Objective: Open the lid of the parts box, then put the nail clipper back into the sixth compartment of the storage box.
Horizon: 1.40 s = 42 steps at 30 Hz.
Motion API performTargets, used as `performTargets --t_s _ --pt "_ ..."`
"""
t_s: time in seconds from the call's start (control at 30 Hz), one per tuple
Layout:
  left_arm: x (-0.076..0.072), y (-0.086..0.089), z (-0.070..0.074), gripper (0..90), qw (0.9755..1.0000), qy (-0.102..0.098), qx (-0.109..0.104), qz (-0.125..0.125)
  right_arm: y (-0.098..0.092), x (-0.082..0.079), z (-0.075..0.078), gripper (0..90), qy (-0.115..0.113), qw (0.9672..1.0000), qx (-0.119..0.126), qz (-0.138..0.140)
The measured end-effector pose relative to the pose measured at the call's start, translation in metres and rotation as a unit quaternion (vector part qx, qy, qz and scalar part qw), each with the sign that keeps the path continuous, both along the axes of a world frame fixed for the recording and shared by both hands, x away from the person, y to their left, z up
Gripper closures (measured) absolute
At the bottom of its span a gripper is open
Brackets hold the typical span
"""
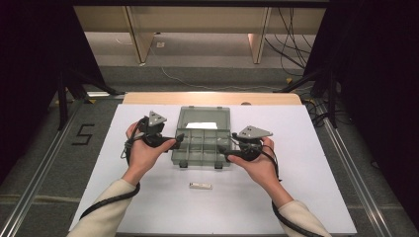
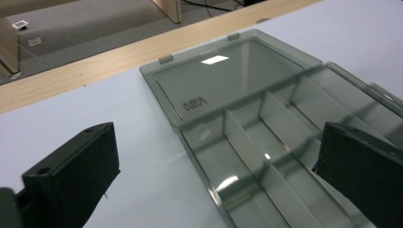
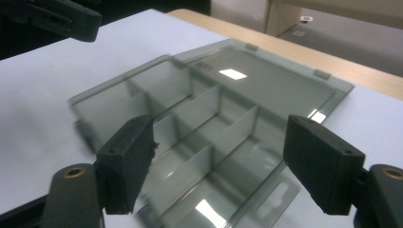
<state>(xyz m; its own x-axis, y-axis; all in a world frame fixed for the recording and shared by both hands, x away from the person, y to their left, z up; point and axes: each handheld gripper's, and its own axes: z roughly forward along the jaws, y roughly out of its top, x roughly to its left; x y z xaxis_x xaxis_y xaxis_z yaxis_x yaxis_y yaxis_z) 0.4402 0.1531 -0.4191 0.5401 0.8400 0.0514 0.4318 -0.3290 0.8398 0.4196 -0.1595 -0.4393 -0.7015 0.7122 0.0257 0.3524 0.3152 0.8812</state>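
In the high view, the small white object [image 1: 200,185] lying on the white table sheet [image 1: 306,163] near the person is too small to identify. The raised lettering [image 2: 195,102] on the organizer box's open lid [image 2: 237,76] is too faint to read. In the left gripper view, the box's compartment tray [image 2: 285,156] runs off the bottom and right edges. In the right gripper view, the tray's left wall [image 3: 109,102] is smeared by blur.

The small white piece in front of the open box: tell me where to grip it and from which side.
Grip the small white piece across its short width at mid-length, coming straight down from above. It lies flat and long on the white table, apart from the open box, so probably only its long edges offer purchase.
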Motion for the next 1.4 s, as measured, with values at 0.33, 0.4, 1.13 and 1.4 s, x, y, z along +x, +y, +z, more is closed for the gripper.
performTargets --t_s 0.33,0.4,1.13,1.4 --pt "-0.064 0.014 -0.017 0.0 0.999 0.029 -0.014 -0.031 -0.004 -0.046 -0.004 26.4 -0.007 0.9984 -0.014 0.054" --pt "-0.073 0.018 -0.02 0.0 0.9987 0.03 -0.014 -0.037 -0.006 -0.053 -0.005 26.5 -0.01 0.9982 -0.014 0.058" --pt "-0.117 0.036 -0.029 2.5 0.9984 0.016 -0.037 -0.039 0.005 -0.084 -0.018 27.9 0.02 0.9951 -0.001 0.097" --pt "-0.116 0.036 -0.03 3.1 0.9985 0.014 -0.046 -0.029 0.004 -0.079 -0.021 27.4 0.027 0.9956 0.007 0.089"
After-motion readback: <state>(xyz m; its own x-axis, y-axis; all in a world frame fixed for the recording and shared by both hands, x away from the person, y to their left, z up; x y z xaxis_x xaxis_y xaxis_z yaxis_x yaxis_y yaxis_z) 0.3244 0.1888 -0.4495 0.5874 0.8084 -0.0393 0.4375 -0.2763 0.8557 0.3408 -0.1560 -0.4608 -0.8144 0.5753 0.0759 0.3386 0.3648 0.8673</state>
